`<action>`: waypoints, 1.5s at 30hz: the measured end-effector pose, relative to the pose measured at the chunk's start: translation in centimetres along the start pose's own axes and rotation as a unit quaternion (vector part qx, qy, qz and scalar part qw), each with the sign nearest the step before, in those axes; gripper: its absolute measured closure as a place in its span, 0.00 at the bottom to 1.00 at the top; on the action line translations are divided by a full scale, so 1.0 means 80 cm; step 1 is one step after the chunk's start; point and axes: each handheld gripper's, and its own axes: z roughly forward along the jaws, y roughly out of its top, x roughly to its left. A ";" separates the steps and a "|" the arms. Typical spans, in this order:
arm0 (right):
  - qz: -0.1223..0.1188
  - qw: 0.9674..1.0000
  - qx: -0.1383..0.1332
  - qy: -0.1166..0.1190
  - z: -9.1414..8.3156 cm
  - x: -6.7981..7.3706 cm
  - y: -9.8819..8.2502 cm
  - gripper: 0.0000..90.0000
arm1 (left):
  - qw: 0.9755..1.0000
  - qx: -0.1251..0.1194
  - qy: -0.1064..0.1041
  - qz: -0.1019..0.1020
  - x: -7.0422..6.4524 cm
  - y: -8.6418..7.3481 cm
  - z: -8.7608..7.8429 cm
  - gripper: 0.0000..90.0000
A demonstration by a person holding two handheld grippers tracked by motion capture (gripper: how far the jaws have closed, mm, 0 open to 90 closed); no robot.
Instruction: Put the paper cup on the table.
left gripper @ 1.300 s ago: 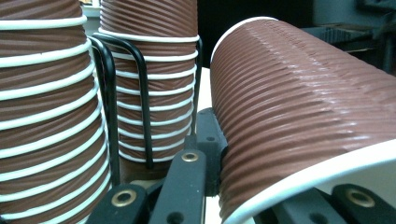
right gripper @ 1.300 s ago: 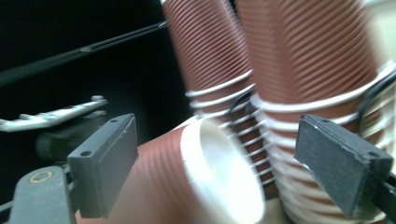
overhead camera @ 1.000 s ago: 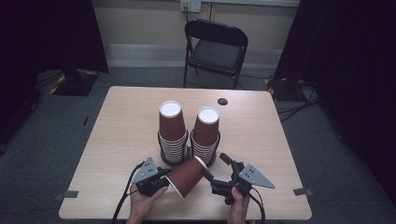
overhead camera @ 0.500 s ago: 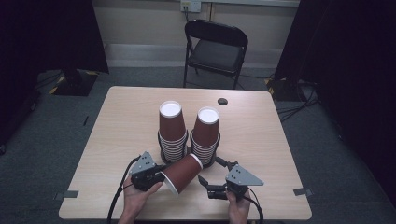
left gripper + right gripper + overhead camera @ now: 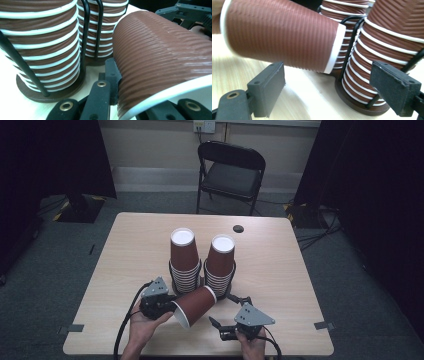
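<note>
A ribbed brown paper cup (image 5: 196,304) with a white rim lies on its side just above the table, in front of two stacks. My left gripper (image 5: 171,308) is shut on it near the rim; one pad (image 5: 111,75) presses the cup's wall (image 5: 162,50). My right gripper (image 5: 216,327) hovers near the front edge, right of the cup and apart from it. Its jaws have just been opening and hold nothing (image 5: 330,87); the cup's base (image 5: 282,35) hangs beyond them. Each stack of brown cups, left (image 5: 184,260) and right (image 5: 220,262), stands upside down in a black wire holder.
The wooden table (image 5: 125,255) carries a small dark round thing (image 5: 238,228) at the back. A black folding chair (image 5: 230,170) stands behind the table. The right stack's round base (image 5: 362,105) sits close ahead of my right gripper.
My right gripper has drawn back from the cup's base toward the front edge. The left gripper has shifted the cup slightly left and up.
</note>
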 end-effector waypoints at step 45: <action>-0.159 0.986 0.054 0.011 0.047 0.055 0.022 0.08 | 0.990 0.130 -0.051 -0.009 -0.009 0.035 0.039 0.98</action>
